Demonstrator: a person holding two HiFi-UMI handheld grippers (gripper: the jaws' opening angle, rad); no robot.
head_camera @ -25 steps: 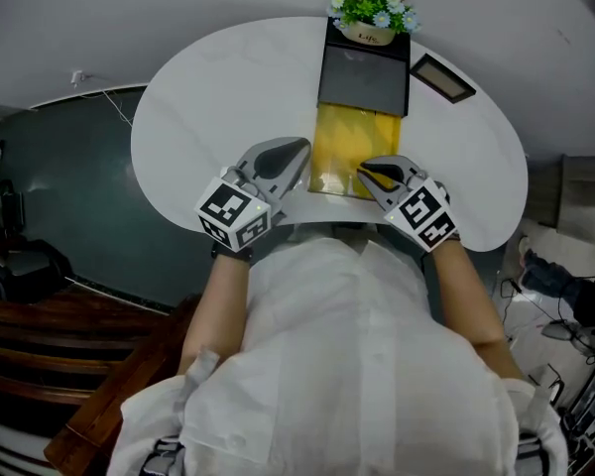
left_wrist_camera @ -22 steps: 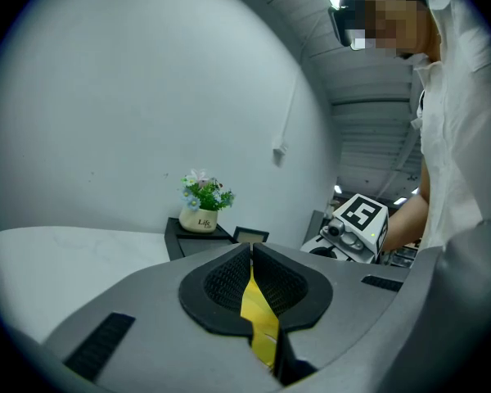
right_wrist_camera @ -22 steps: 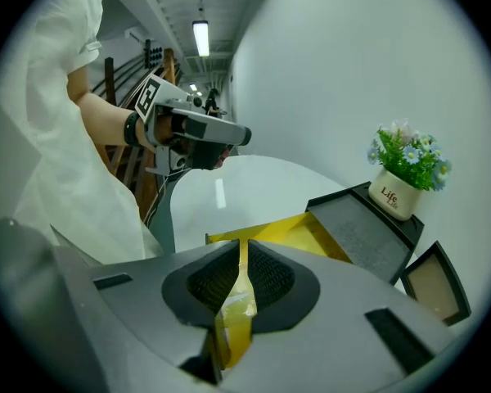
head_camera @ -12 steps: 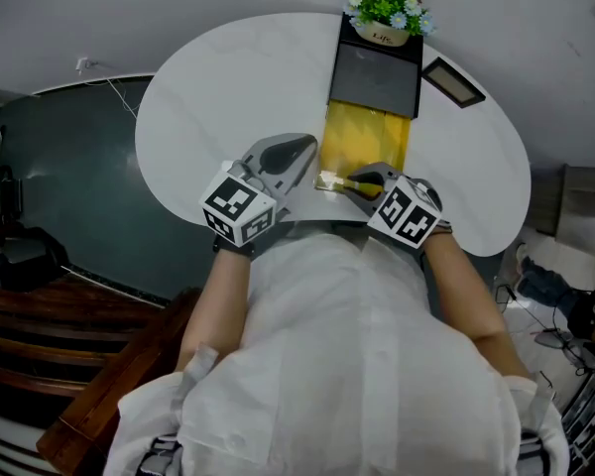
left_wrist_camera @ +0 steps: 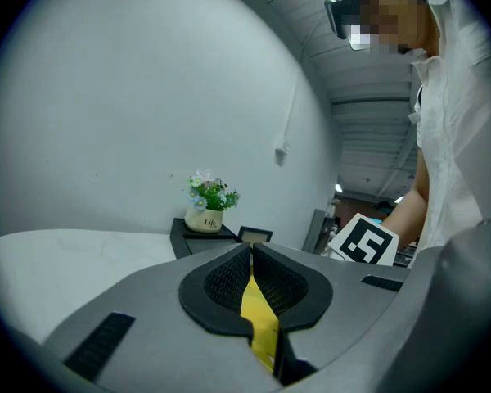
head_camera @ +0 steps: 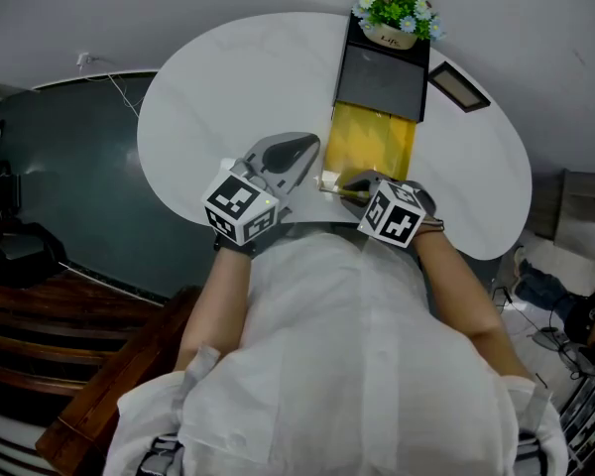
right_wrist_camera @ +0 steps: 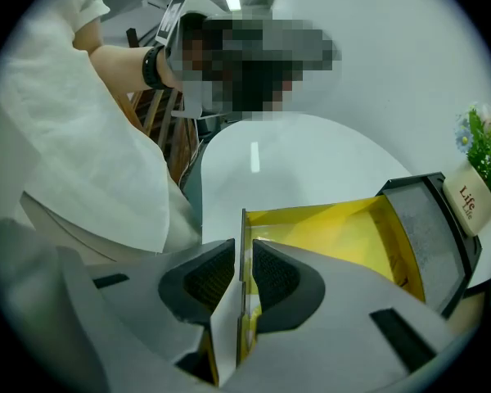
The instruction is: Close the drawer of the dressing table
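The yellow drawer is found pulled out of the black cabinet on the white tabletop, towards the person. The right gripper is tilted down over the drawer's near end. Its jaws have just been opening and are set slightly apart, with the thin front panel between the pads and no pressing contact made out. The left gripper is held just beside the drawer's left side, its jaws closed together on nothing.

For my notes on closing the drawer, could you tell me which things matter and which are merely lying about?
Job: yellow drawer, pulled out; black cabinet; right claw, jaws just opened, astride the drawer's front wall.
Lying about: flower pot; small frame.
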